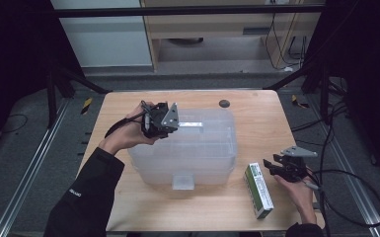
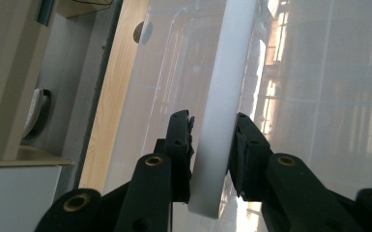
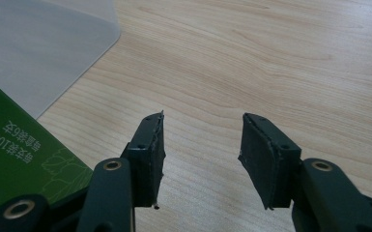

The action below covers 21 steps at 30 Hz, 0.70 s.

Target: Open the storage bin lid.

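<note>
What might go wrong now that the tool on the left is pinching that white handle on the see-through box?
The left tool grips only the end of the white handle; lifting could let it slip, or tilt the clear box.

The green carton lies by the table's front edge, beside the open right tool; a careless nudge might push it off.
</note>
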Each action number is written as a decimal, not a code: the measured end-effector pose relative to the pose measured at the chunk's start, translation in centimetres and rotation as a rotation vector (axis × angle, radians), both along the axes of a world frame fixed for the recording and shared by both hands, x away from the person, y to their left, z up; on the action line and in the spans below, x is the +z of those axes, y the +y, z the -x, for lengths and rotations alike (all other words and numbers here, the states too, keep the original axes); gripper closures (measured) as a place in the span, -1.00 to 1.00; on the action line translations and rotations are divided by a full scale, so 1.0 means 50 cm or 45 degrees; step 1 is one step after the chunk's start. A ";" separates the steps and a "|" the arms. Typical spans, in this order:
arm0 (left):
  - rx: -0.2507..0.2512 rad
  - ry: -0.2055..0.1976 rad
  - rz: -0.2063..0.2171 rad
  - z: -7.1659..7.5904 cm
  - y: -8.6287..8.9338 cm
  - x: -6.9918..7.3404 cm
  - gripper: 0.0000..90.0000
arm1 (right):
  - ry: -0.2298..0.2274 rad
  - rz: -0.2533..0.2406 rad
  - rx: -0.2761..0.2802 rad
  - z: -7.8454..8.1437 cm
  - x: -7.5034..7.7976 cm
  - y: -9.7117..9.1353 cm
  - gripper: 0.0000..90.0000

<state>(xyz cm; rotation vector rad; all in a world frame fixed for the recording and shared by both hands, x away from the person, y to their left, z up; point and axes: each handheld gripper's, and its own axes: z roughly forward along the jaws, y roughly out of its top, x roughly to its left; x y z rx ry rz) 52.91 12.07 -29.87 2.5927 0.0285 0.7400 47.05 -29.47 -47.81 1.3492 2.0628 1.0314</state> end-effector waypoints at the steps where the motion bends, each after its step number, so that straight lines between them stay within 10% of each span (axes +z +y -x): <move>1: -0.002 -0.010 -0.009 0.001 -0.001 0.000 0.59 | 0.001 0.001 -0.001 0.000 0.000 0.000 0.15; 21: -0.049 0.024 -0.077 -0.005 -0.006 0.008 0.64 | 0.011 -0.008 0.006 0.000 -0.001 0.000 0.19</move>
